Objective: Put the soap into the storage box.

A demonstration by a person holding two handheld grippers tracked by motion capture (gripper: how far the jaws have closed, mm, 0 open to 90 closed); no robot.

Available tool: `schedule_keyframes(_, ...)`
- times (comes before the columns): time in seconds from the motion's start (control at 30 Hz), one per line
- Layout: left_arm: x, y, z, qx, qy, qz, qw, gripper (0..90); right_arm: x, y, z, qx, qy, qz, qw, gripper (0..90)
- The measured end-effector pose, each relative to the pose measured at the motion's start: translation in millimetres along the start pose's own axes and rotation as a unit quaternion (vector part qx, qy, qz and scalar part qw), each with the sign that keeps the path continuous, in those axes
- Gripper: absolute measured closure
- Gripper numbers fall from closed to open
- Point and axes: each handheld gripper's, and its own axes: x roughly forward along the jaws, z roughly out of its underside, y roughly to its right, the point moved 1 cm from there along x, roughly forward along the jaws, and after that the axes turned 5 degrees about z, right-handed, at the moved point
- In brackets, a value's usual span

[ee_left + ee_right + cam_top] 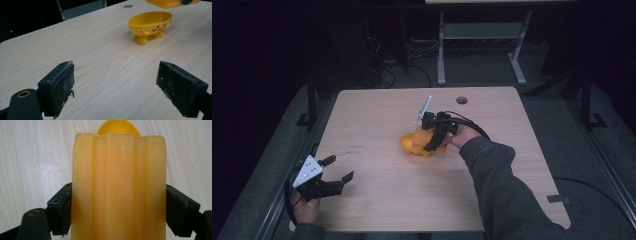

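Pale wood-grain laminate table, rounded corners, a round grommet hole near the far edge. Fine straight grain is seen in the left gripper view, with a few small dark scuffs on the surface between the jaws.

Left side: the black two-jaw left gripper, topped by a grey three-cornered plate, is held low over the near-left corner of the table by a hand. Its jaws are spread wide apart with nothing between them. In the left gripper view the pads are seen as flat black blocks, worn and flecked with pale dust along the edges.

Centre: a glossy yellow plastic bowl-shaped dish on two stubby feet is stood on the table well apart from the left gripper. A small cartoon face with pink cheeks is printed on its side; a short moulded arm is raised from the wall. The rim is smooth and oval.

Right side: the black two-jaw right gripper is held by a hand from a dark grey sleeve, above the dish. Its jaws are clamped on the sides of a translucent amber rectangular soap-like bar. The bar is waxy, matte, ribbed lengthwise by shallow grooves, with faint white scratches. The yellow rim of the dish is glimpsed just beyond the bar's far end.
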Motion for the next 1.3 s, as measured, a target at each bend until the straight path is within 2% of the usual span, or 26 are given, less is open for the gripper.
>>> schedule_keyframes(0.47, -0.6, -0.2, 0.3, -0.001, -0.001, -0.002, 1.0000, 13.9, 16.1, 3.3, -11.3, -0.001, 0.001, -0.011, 0.9999, 20.5)
schedule_keyframes(0.67, -1.2, -1.2, 0.5, 0.000, -0.002, -0.004, 1.0000, 13.9, 17.6, 3.8, -18.1, -0.011, -0.009, -0.008, 0.9999, 20.5)
schedule_keyframes(0.9, -1.8, -1.5, 0.5, 0.001, -0.002, -0.005, 1.0000, 13.9, 16.8, 3.9, -27.5, -0.017, 0.002, -0.011, 0.9998, 20.5)
schedule_keyframes(1.3, -2.3, -1.1, 0.7, 0.000, -0.002, -0.005, 1.0000, 13.9, 22.0, 5.3, -35.7, -0.027, -0.004, -0.009, 0.9996, 20.5)
